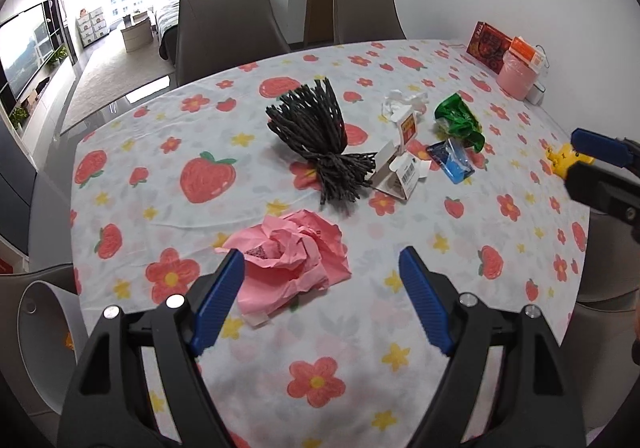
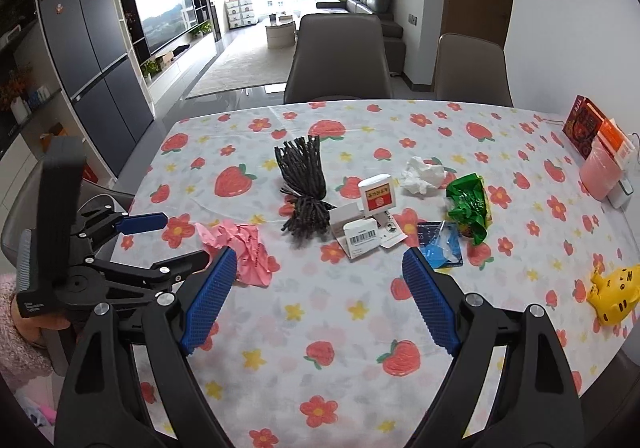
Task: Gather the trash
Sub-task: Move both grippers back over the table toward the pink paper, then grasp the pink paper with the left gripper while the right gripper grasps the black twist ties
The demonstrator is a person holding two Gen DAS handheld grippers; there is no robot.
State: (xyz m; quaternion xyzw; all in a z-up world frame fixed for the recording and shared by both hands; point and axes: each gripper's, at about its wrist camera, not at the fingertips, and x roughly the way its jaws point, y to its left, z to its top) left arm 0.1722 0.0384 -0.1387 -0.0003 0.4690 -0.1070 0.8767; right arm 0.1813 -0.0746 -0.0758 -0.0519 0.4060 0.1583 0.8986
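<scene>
Left claw point(image 1: 320, 260) open, crumpled pink paper point(image 1: 294, 254) just beyond its tips

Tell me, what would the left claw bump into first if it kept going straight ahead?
Most likely the crumpled pink paper. The left claw is open and the paper lies just past its fingertips, a bit toward one side. Beyond that is the bundle of dark sticks. Depth is hard to judge.

Right gripper point(image 1: 576, 154) cut off at three o'clock; print on the small carton point(image 2: 376, 197) too small to read.
</scene>
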